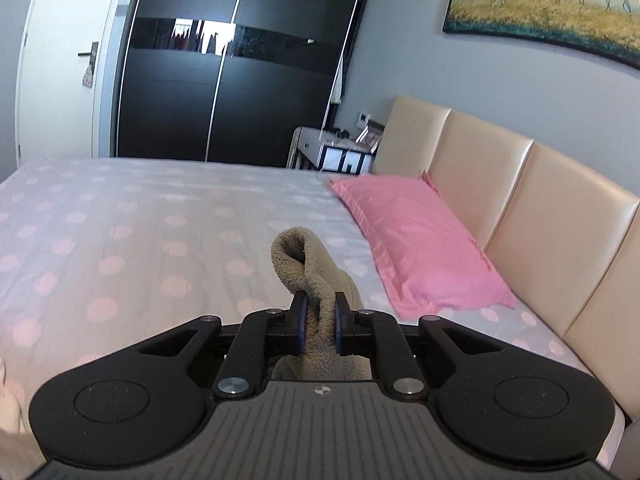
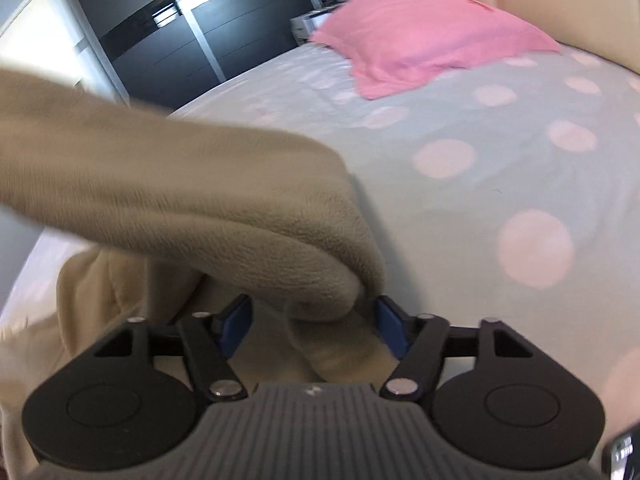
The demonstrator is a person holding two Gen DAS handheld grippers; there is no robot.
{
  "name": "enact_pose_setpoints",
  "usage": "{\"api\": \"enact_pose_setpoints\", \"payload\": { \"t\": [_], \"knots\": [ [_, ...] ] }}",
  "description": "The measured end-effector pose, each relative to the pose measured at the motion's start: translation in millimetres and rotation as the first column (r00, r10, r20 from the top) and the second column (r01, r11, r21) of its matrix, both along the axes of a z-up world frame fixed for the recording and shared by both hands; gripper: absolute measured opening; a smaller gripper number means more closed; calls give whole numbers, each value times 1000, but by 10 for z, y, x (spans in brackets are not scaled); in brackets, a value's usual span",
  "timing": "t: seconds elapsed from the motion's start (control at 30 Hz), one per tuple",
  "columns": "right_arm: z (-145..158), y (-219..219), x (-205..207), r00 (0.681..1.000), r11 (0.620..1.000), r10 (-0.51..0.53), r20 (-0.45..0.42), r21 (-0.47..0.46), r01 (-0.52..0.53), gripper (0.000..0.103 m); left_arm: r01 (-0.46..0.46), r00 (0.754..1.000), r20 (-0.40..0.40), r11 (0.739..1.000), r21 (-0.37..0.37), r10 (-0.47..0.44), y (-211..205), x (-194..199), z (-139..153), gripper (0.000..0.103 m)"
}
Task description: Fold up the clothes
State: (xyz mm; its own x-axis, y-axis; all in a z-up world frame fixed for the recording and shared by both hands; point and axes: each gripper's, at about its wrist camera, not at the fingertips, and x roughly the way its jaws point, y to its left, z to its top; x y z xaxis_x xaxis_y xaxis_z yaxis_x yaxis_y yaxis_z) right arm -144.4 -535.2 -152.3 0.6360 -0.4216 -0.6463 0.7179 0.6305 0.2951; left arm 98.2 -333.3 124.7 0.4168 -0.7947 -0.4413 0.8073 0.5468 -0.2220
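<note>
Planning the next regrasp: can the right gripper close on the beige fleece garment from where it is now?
Probably yes. The right gripper stands open with a fold of the beige fleece garment bulging right between its jaws, and nothing lies between. The left gripper is already pinching another part.

Soft, even daylight fills both views, and a bright window reflection glares off the glossy black wardrobe (image 1: 240, 80). The left wrist view is sharp, while motion blur smears the beige fleece garment (image 2: 180, 200) in the right. Fisheye distortion bends the headboard (image 1: 520, 200), corners dark.
</note>
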Motion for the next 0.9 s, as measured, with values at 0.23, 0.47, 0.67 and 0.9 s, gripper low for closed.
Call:
{"api": "enact_pose_setpoints", "payload": {
  "t": [0.23, 0.47, 0.67, 0.9],
  "knots": [
    [-95, 2, 85, 996, 998, 11, -83, -69, -17, 62, -72, 997, 3, 996, 57, 72, 123, 427, -64, 10],
    [-71, 93, 110, 988, 981, 12, -155, -189, -42, 27, -168, 964, -160, 954, 249, 212, 566, 1018, -1110, 9],
    [-146, 70, 114, 981, 987, 0, -196, -156, -31, 26, -166, 906, -326, 933, 318, 272, 930, 1319, -1943, 8],
    [-206, 74, 165, 974, 986, 30, -223, -155, -66, 27, -186, 879, -348, 906, 380, 326, 1104, 1345, -2423, 8]
  ]
}}
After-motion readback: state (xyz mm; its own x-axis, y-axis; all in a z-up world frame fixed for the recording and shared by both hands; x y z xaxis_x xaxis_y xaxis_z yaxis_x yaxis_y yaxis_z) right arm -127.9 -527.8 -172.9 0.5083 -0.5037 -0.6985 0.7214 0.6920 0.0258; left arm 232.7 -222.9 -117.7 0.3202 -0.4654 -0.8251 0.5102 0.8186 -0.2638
